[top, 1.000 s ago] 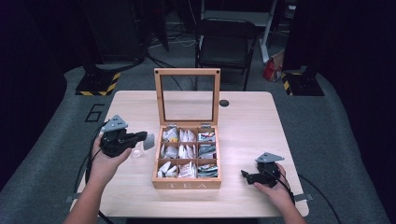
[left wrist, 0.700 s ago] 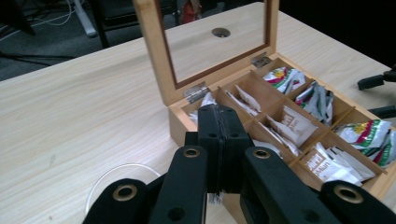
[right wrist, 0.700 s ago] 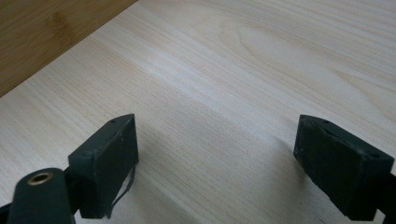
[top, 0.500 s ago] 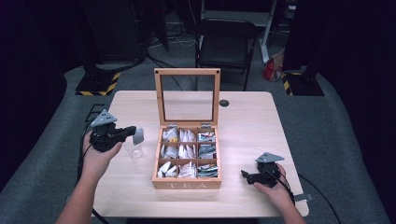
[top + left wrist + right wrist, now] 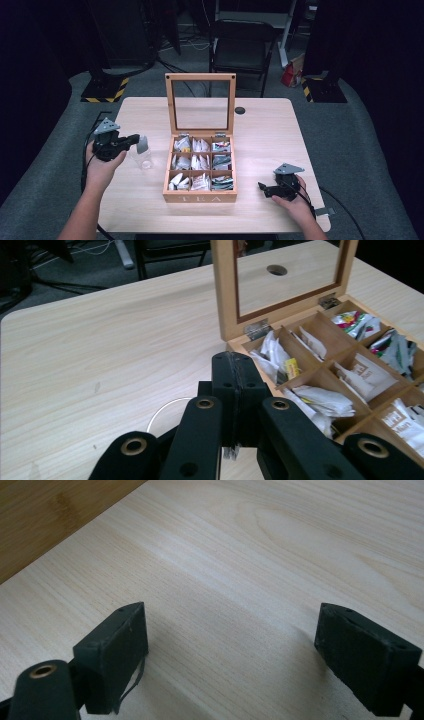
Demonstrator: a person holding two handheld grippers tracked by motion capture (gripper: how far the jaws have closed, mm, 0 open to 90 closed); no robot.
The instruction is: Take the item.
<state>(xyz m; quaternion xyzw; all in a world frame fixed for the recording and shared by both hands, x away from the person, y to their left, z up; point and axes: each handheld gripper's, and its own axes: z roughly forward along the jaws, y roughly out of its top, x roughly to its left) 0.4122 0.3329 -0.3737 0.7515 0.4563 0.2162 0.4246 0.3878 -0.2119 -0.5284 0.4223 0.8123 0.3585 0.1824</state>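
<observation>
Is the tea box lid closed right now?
No, the tea box has its glass-paned lid standing upright, and the tea bags in the compartments lie exposed.

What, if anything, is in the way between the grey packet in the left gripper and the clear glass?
Nothing visible. The left gripper holds the grey packet just above the clear glass, whose open rim looks unblocked.

The pale wooden desk [image 5: 280,130] carries an open wooden tea box [image 5: 200,196], a clear glass [image 5: 144,159] beside it, and the right gripper [image 5: 262,188].
</observation>
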